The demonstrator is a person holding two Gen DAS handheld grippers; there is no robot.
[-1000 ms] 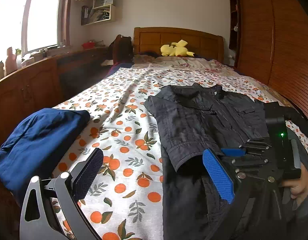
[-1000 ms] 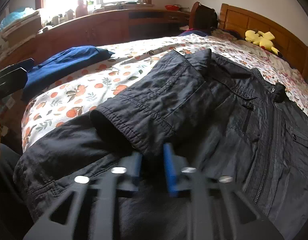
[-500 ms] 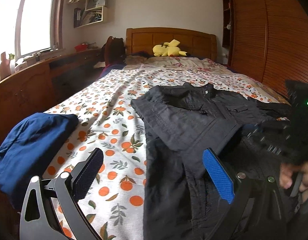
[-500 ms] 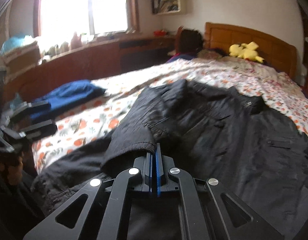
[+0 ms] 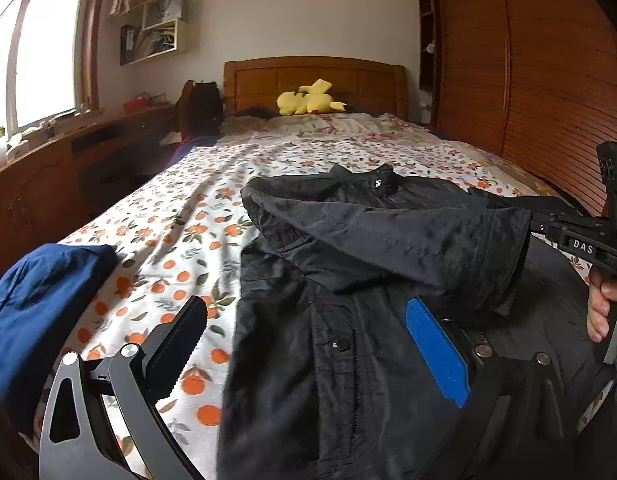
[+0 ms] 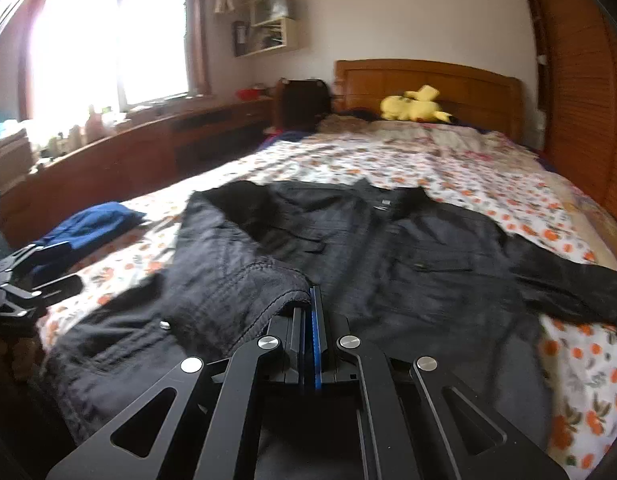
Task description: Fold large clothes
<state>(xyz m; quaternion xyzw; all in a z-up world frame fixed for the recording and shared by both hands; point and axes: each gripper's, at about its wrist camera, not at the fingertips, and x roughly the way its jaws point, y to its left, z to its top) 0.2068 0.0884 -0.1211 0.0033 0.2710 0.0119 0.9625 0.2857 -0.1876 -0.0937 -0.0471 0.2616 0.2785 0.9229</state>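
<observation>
Left wrist view: left gripper (image 5: 304,354) wide open, nothing between its fingers, hovering low over the near end of the bed (image 5: 228,184). Black finger pad (image 5: 176,344) at 8 o'clock over the orange-print sheet, blue finger pad (image 5: 436,356) at 4 o'clock over the black jacket (image 5: 348,360). Jacket lies front up across the centre and right of the bed, collar toward 12 o'clock, snap button visible on the front placket. One sleeve (image 5: 408,240) is pulled across the jacket toward 3 o'clock, its cuff at the right gripper (image 5: 536,226), which comes in from the right edge with a hand (image 5: 604,312) on its handle. Folded blue cloth (image 5: 40,300) on the bed edge at 9 o'clock, apart from the jacket. Yellow plush toy (image 5: 308,100) by the headboard (image 5: 316,80) at 12 o'clock. Wooden wardrobe (image 5: 528,72) along the right, window (image 5: 40,52) at 10 o'clock.

Right wrist view: right gripper (image 6: 310,300) closed tight, fingers together, pinching the sleeve cuff (image 6: 268,292) just at its tips; cuff edge bunches to the left of the fingers, at 9 o'clock from them. Jacket (image 6: 388,248) spreads over the bed (image 6: 428,160) from centre out to 3 o'clock, collar at 12 o'clock, other sleeve trailing to the right edge. Left gripper (image 6: 40,276) seen at 9 o'clock, fingers spread apart, beside the blue cloth (image 6: 92,224). Plush toy (image 6: 412,106) at the headboard (image 6: 428,80), 1 o'clock. View somewhat blurred.
</observation>
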